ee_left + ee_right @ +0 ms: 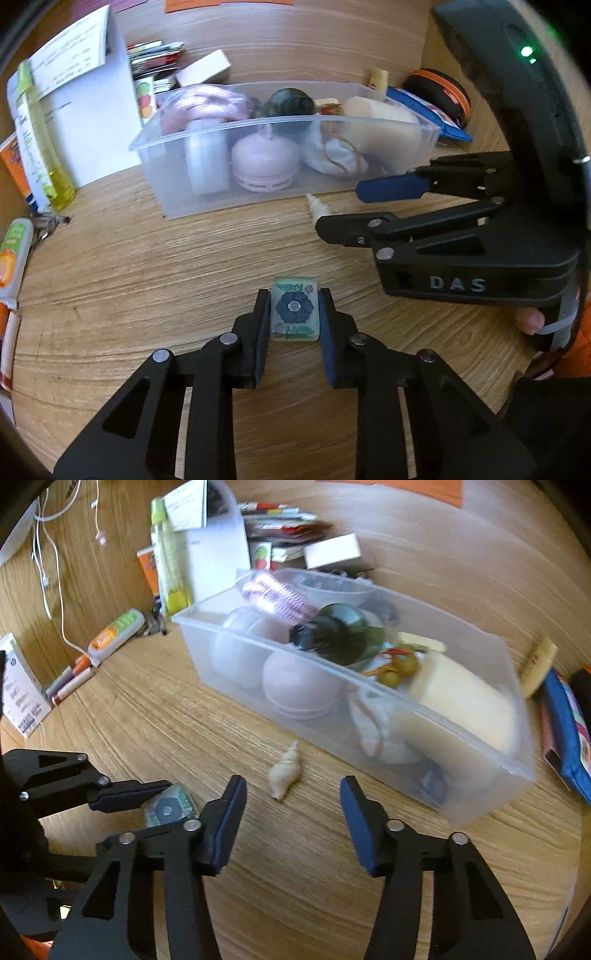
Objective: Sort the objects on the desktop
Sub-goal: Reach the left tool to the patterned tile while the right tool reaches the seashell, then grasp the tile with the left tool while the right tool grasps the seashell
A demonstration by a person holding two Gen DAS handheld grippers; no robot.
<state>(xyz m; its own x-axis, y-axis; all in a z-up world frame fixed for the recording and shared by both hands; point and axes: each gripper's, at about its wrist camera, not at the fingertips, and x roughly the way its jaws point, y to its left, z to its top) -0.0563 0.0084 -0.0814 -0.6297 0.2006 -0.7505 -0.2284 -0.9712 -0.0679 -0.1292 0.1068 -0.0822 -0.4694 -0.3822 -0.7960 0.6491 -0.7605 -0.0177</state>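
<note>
Nearest you, low in the left wrist view, your left gripper [294,314] is clenched on the small pale-green glassy tile with a dark blue flower [294,313], pads flat on its two long sides while it lies on the wooden desk [147,277]. It looks hard, light and slick, so keep the pads square. In the right wrist view, your right gripper [293,794] stands released with the little cream spiral seashell [285,771] just ahead of its tips; it is likely brittle, so take its thicker middle. Beyond, upper centre, sits the clear plastic bin [461,805], already crowded.
</note>
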